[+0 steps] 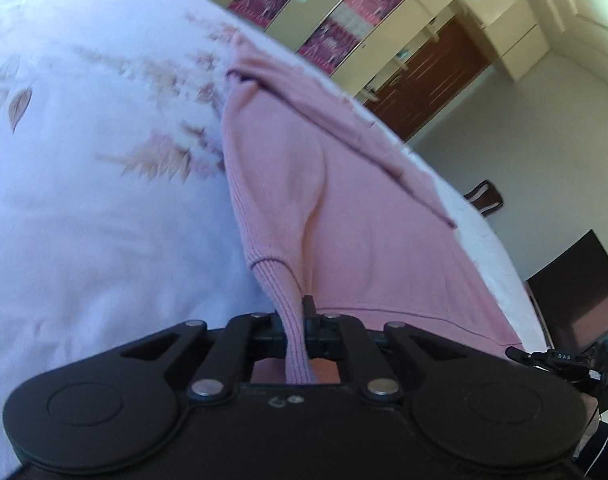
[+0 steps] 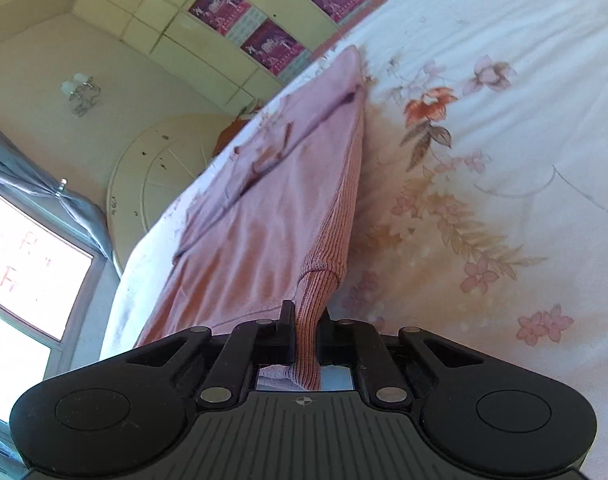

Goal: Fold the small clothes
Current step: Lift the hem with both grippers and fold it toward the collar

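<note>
Tongs (image 1: 300,320) (image 2: 304,320) pinching pink garment (image 1: 344,200) (ribbed hem, seemingly)

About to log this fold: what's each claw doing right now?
Left claw: shut on the pink sweater's ribbed hem.
Right claw: shut on the same hem.

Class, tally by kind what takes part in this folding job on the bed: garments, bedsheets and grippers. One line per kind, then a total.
Pink garment: 1
Floral bedsheet: 1
Grippers: 2, the left gripper and the right gripper, each with jaws closed on the garment's ribbed hem
Total: 4
</note>
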Demonstrator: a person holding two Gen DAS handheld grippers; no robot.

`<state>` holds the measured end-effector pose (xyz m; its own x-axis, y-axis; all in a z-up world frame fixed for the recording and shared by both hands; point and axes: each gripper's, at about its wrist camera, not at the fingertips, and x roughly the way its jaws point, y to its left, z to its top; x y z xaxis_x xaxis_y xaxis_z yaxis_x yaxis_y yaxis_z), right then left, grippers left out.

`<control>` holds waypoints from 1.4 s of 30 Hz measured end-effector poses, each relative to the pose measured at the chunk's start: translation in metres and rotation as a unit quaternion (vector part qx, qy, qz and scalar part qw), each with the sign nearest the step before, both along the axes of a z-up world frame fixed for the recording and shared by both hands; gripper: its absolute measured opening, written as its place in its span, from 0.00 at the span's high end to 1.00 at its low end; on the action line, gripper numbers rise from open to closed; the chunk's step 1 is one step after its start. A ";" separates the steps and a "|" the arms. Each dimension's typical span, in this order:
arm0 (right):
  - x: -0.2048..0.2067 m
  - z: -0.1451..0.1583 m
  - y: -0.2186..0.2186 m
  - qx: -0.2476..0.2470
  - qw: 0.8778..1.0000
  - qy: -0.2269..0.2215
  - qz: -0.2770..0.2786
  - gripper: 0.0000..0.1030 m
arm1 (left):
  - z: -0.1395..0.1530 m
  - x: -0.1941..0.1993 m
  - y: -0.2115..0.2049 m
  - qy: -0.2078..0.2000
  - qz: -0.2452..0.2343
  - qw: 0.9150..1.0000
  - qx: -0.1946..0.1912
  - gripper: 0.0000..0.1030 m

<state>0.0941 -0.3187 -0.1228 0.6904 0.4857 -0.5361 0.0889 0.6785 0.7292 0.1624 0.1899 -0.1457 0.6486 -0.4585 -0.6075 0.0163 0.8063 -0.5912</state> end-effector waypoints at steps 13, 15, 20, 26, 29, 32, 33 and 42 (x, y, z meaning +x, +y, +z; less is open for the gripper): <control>0.037 0.076 0.025 -0.106 0.991 -0.076 -0.003 0.92 | 0.075 0.045 0.008 -0.121 0.027 0.991 -0.041 0.97; 0.058 0.093 0.032 -0.142 0.986 -0.088 0.013 0.92 | 0.085 0.072 0.007 -0.122 0.024 0.991 -0.045 0.97; 0.135 0.116 0.018 -0.140 0.985 -0.098 0.005 0.92 | 0.099 0.157 0.005 -0.111 0.023 0.993 -0.040 0.97; 0.261 0.108 -0.011 -0.090 0.992 -0.080 -0.029 0.92 | 0.097 0.281 -0.001 -0.098 0.022 0.995 -0.019 0.97; 0.323 0.090 -0.026 -0.074 0.995 -0.062 -0.035 0.92 | 0.081 0.339 -0.001 -0.073 0.014 0.997 -0.002 0.97; 0.375 0.063 -0.038 -0.064 0.997 -0.035 -0.036 0.92 | 0.061 0.386 -0.008 -0.046 0.002 0.999 0.026 0.97; 0.390 0.053 -0.041 -0.065 0.997 -0.026 -0.037 0.92 | 0.054 0.397 -0.011 -0.037 0.000 0.999 0.034 0.96; 0.435 0.016 -0.053 -0.112 0.991 -0.061 -0.036 0.27 | 0.046 0.408 0.004 -0.103 0.022 0.992 0.073 0.28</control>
